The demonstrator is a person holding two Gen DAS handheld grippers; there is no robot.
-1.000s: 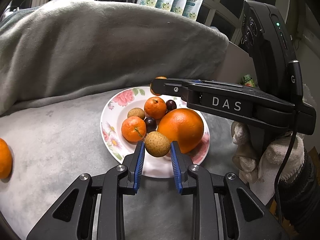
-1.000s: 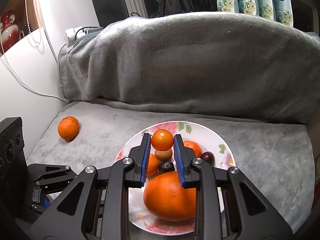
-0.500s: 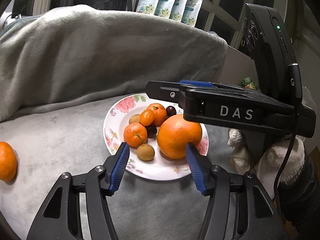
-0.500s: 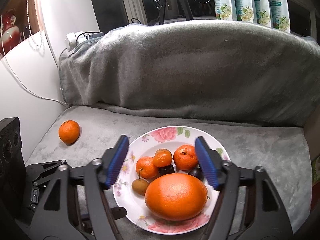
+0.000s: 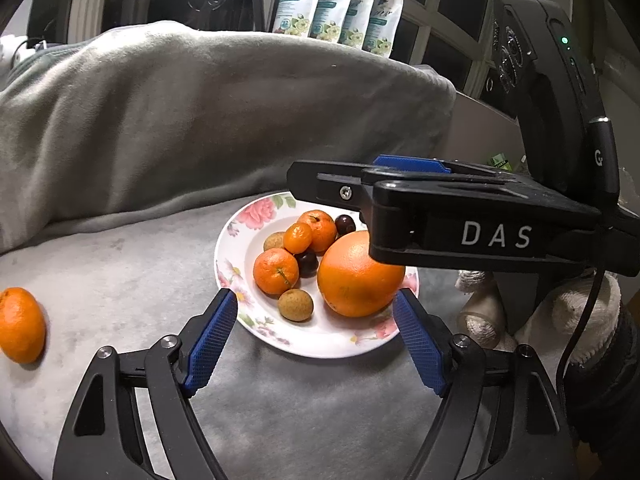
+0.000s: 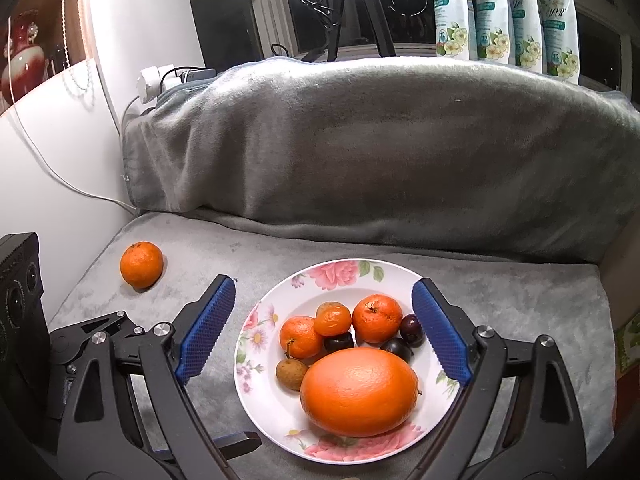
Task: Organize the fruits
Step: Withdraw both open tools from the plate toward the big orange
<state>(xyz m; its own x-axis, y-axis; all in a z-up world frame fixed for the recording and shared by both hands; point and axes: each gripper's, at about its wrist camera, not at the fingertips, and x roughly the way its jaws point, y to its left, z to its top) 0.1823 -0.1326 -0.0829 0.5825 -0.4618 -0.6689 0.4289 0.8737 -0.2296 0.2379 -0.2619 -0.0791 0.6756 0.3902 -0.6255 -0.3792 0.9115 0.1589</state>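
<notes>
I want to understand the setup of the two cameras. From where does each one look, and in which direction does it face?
Left wrist: sits on the left tool, looking forward over the floral plate; its open blue pads and the right tool crossing from the right show.
Right wrist: sits on the right tool, looking down at the plate; part of the left tool shows at lower left.
Both share the plate, big orange and loose mandarin.

I see a seat covered in a grey blanket carrying everything. A floral plate sits directly on it, near me and right of centre. A lone mandarin lies on the blanket, far left, well apart from the plate.
</notes>
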